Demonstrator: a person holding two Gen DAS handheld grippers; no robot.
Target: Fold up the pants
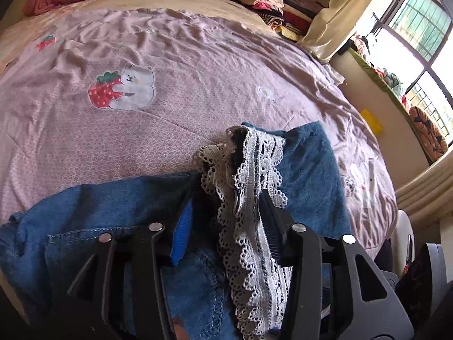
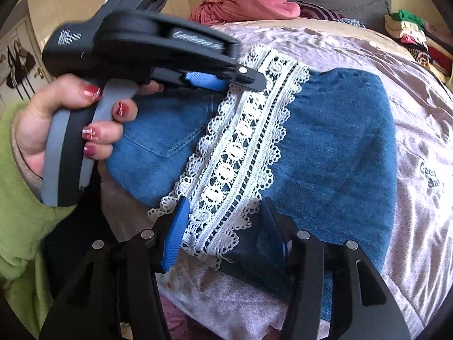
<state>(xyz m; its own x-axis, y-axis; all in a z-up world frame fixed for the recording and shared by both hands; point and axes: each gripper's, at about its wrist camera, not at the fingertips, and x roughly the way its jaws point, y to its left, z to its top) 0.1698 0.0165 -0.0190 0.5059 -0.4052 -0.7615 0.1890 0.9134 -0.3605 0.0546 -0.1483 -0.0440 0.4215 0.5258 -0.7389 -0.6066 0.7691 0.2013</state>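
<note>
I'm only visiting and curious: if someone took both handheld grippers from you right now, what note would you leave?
Left gripper: jaws apart, white lace trim draped between them, not pinched.
Right gripper: jaws apart, astride the same lace.
Blue denim pants: lying bunched on the pink patterned bedsheet, seemingly folded over with the lace hem on top.
Left: check the fold, flatten it, finish folding.

pants (image 2: 334, 147): blue denim, white lace | bedsheet (image 1: 198, 85): pink, strawberry-bear print

Both claws are pointed down and held partly open: the left claw (image 1: 226, 221) and the right claw (image 2: 223, 226).
</note>
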